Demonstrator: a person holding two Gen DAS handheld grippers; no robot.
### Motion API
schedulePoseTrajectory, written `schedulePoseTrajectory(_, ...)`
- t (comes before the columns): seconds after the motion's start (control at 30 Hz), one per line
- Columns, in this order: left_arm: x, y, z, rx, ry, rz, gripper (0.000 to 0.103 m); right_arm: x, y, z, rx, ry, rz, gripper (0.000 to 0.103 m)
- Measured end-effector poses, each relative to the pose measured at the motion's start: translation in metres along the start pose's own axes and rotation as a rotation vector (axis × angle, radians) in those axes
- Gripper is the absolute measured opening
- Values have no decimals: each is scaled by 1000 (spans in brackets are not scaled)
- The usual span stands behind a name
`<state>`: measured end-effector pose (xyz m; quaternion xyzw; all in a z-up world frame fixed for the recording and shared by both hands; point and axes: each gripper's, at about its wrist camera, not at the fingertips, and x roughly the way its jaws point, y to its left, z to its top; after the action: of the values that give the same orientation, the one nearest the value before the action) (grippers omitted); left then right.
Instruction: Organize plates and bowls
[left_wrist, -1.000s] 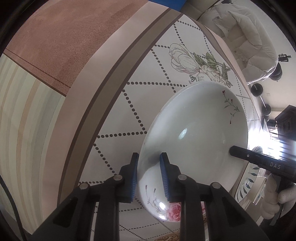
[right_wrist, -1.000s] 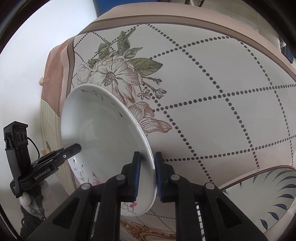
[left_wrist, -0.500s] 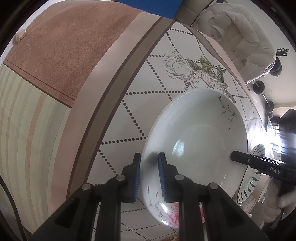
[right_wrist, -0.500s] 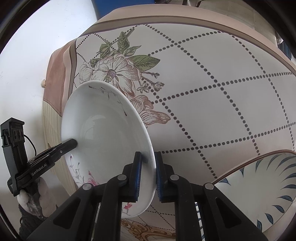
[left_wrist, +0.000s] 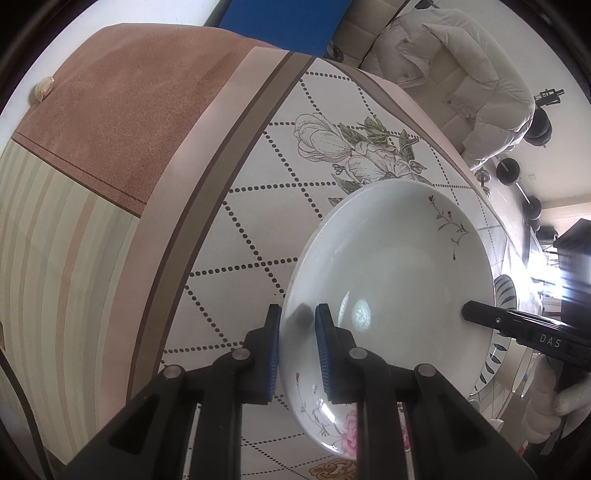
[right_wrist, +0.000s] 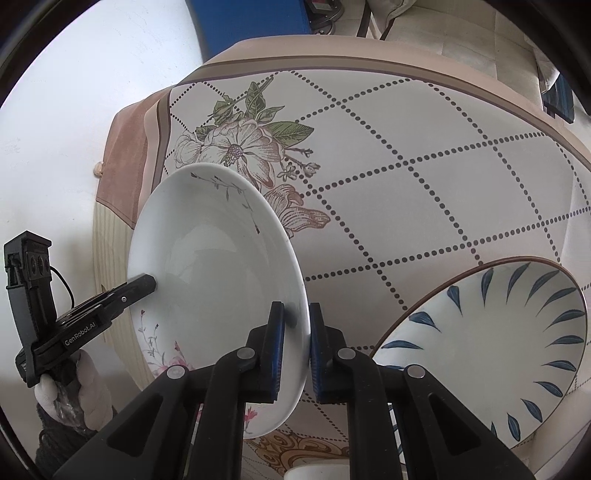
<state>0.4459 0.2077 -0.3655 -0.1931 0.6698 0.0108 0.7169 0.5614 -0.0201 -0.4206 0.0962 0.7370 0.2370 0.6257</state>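
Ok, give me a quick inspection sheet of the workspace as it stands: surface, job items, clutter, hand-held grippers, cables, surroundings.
Surface: tablecloth with dotted diamond grid and flower print, brown border.
Job's things: white floral plate, held tilted over the cloth by opposite rims; blue-leaf plate resting on the table to its right.
Clutter: a small white object at the bottom edge of the right wrist view, too cut off to identify.
Grippers: left hand-held gripper shut on the floral plate's rim; right hand-held gripper shut on the opposite rim.
Cables: thin black cable at the left gripper's body.
Surroundings: white padded jacket beyond the table; blue panel behind.
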Motion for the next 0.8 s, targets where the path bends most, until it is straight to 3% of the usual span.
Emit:
schedulePoseTrajectory(0.4, -41, -40, -24, 98, -37, -14, 16, -56, -13, -51, 32, -81, 32, 14)
schedulePoseTrajectory(0.8, -58, -113, -78, 239, -28, -43, 16, -117, -57, -150, 129, -180, 37, 14)
